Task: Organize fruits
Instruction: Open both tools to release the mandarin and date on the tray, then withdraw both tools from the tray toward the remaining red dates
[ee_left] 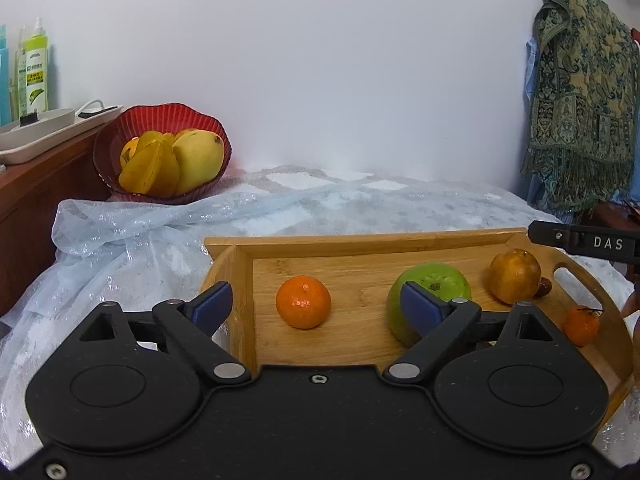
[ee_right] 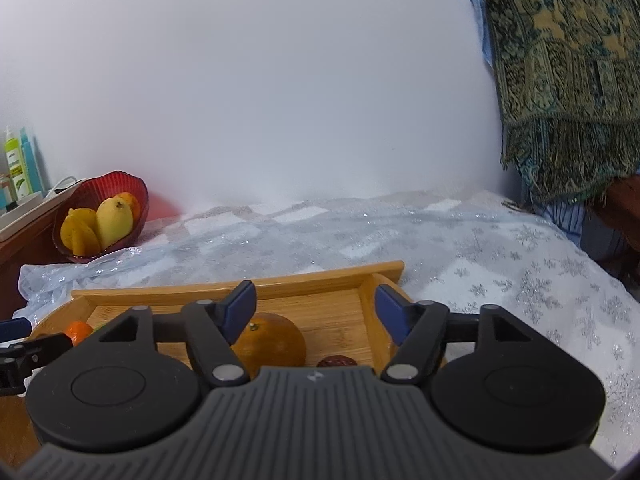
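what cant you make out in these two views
- Green fruit, left wrist view: lower left hidden by a blue finger pad.
- Dark red fruit, right wrist view: lower part hidden by the gripper body; kind unclear.
- Bottle label, left wrist view: print too small.
- Red bowl: rear fruit mostly hidden by the mango.

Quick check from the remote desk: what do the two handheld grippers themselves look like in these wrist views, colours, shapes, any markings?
Both are matte black with blue pads on two fingers, driven by angled link arms with silver pivot pins above round housings. The left gripper has a smooth, flat body with small screws. The right gripper has a ribbed grey centre cover; its side, seen from the left wrist view, carries white letters "DAS". No cables or sleeves show.
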Tool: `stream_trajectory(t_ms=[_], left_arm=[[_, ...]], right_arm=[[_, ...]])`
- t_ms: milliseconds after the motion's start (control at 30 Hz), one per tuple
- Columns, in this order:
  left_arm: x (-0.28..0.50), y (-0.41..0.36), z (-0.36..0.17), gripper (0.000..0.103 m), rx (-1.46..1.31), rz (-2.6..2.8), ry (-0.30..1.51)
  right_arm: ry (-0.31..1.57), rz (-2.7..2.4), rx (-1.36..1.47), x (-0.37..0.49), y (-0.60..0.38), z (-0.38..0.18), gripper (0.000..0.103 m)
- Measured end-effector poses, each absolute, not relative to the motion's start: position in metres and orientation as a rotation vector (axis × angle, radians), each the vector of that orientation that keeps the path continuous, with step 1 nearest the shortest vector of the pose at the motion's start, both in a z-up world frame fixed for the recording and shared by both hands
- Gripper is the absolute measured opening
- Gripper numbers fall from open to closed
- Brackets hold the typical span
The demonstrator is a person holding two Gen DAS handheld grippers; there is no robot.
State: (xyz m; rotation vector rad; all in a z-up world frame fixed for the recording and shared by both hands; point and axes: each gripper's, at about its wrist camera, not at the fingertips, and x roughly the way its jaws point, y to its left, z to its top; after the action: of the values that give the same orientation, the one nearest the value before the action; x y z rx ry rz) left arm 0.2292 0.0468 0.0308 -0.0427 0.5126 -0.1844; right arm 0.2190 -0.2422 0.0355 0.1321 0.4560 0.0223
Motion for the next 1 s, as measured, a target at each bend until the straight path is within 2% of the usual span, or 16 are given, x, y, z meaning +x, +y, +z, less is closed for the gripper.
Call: stream_trajectory(t_ms=[367,1000], left_arm=[[0.214,0.045,0.036,0.1,-0.037,-0.195,0.499],[0.149,0.047,0.04,0.102,-0.061,-0.235,0.477]], right_arm=[[0.404,0.036,0.088,0.202,-0.229,0.041,0.091],[0.323,0.008,0.027,0.123,-0.208,0.033,0.091]])
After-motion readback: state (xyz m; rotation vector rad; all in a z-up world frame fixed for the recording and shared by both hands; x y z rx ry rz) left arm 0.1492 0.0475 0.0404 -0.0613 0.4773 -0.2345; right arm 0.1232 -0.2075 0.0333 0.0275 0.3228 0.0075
